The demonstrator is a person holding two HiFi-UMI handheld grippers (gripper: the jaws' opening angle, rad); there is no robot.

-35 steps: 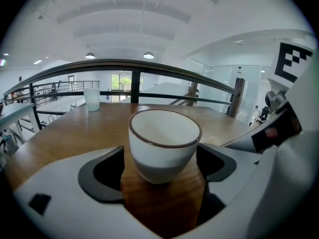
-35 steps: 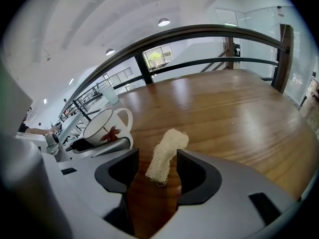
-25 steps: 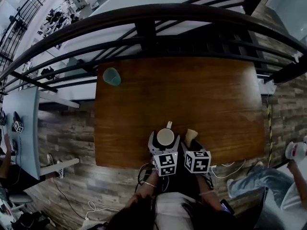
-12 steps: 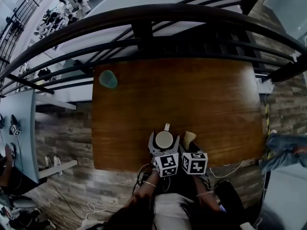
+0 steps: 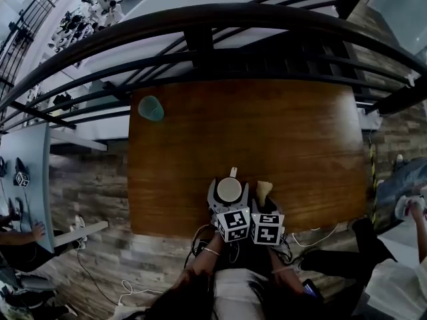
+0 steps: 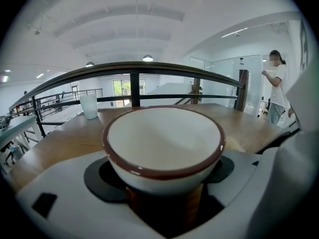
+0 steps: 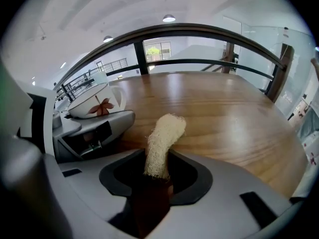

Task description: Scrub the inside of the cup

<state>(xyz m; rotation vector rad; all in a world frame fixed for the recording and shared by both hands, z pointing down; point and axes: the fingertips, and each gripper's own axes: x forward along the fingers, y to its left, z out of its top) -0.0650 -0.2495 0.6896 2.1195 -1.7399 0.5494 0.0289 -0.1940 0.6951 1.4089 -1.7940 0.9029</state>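
A white cup (image 5: 229, 188) with a brown rim stands near the front edge of the wooden table (image 5: 300, 145). My left gripper (image 5: 229, 195) has just been closing, and its dark pads (image 6: 107, 179) touch both sides of the cup (image 6: 164, 143). The inside of the cup looks plain white. Just right of it a pale loofah scrubber (image 5: 264, 190) sticks up. My right gripper (image 7: 158, 180) has just been closing too, with the foot of the loofah (image 7: 163, 143) filling the gap between its jaws. The cup's red leaf print (image 7: 99, 106) shows in the right gripper view.
A pale green tumbler (image 5: 151, 108) stands at the table's far left corner. A dark curved railing (image 5: 200, 39) runs along the far side. A person (image 6: 275, 91) stands beyond the table's right end. Cables (image 5: 313, 235) lie on the floor below the front edge.
The right gripper's marker cube has shifted a little left, closer to the left one. Cup and loofah stay where they were. A person on the floor at right has moved.
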